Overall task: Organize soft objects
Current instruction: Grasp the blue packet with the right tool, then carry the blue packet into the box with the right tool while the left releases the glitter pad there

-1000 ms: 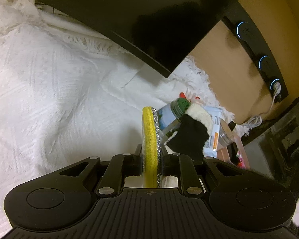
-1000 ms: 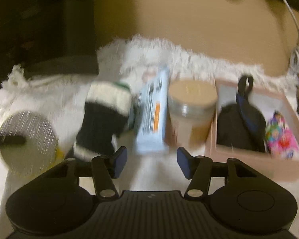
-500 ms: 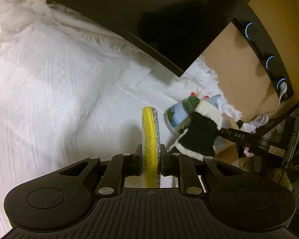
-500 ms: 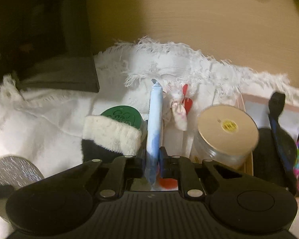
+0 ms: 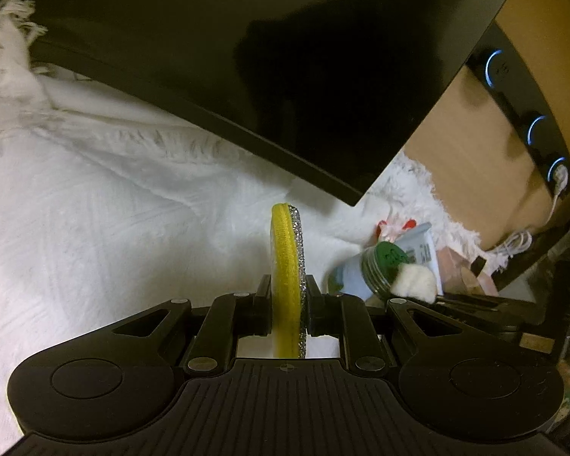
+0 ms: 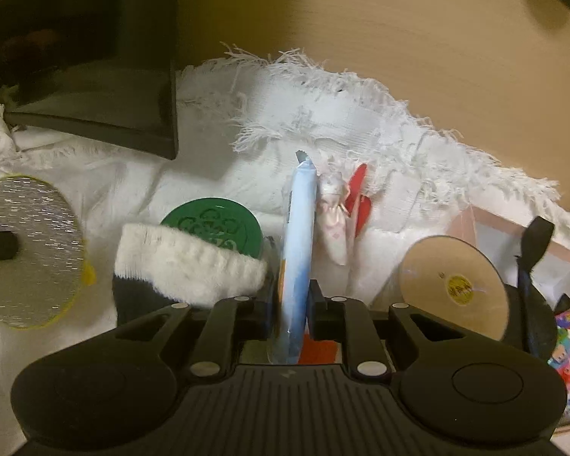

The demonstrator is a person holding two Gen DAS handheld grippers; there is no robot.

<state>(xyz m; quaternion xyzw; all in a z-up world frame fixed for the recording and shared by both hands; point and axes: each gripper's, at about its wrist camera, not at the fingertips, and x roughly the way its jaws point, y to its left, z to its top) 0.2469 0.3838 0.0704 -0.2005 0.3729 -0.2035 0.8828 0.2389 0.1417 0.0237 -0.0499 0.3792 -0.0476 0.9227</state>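
Observation:
My left gripper [image 5: 288, 296] is shut on a round yellow sponge with a silver glitter face [image 5: 286, 266], held on edge above the white cloth [image 5: 95, 228]. The sponge also shows in the right wrist view [image 6: 26, 250] at the far left. My right gripper [image 6: 293, 304] is shut on a flat light-blue packet [image 6: 298, 243], held upright on edge. A black sock with a white fuzzy cuff [image 6: 186, 266] lies just left of the right gripper, against a green-lidded jar [image 6: 216, 224]. The sock's cuff [image 5: 416, 283] shows in the left wrist view too.
A dark monitor [image 5: 247, 57] hangs over the cloth at the back. A clear jar with a tan lid [image 6: 454, 285] stands right of the packet. A pink box [image 6: 513, 235] at the right holds a black pouch [image 6: 532, 304] and a colourful item [image 6: 568, 345]. A small pale figure [image 6: 332, 212] lies behind.
My right gripper has closed on the blue packet and lifted it on edge. The left gripper has shifted with the sponge, so the monitor fills more of its view.

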